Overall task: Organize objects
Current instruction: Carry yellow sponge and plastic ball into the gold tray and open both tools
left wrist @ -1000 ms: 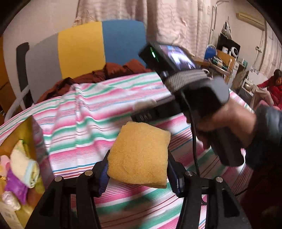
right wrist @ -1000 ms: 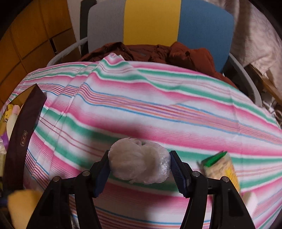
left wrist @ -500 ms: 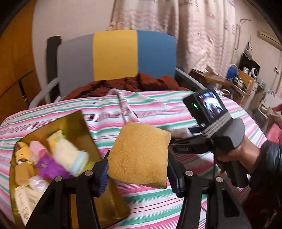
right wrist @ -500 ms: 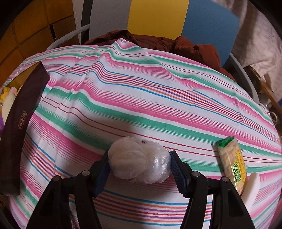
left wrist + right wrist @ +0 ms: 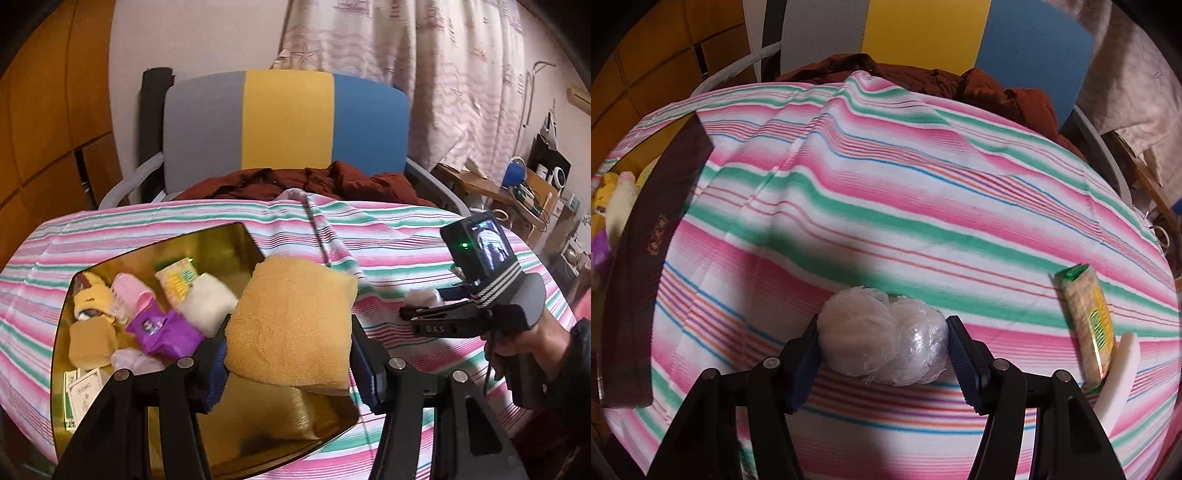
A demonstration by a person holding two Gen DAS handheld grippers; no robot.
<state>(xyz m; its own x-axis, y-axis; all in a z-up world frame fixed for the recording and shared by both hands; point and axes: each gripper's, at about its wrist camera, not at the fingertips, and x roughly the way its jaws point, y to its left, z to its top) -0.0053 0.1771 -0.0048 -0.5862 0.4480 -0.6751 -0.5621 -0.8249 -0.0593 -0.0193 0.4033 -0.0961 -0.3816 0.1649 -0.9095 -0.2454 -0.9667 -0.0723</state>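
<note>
My left gripper [image 5: 288, 354] is shut on a yellow sponge [image 5: 291, 325], held above the right part of a gold-lined box [image 5: 229, 243]. The box holds several small items: a purple packet [image 5: 159, 330], a pink item [image 5: 131, 293], a white roll [image 5: 207, 302]. My right gripper [image 5: 882, 347] is shut on a clear-plastic-wrapped white bundle [image 5: 882, 343] just above the striped cloth [image 5: 886, 184]. In the left wrist view the right gripper [image 5: 421, 308] appears at the right, held by a hand [image 5: 528, 347].
A green-and-yellow cracker packet [image 5: 1087, 325] and a white strip [image 5: 1119, 380] lie on the cloth at the right. The box's dark side [image 5: 646, 236] stands at the left. A chair [image 5: 284, 122] with brown clothing [image 5: 306, 181] is behind the table.
The left gripper swung left with the sponge, bringing the gold box fully into view beneath it. The right gripper moved slightly with its bundle still gripped.
</note>
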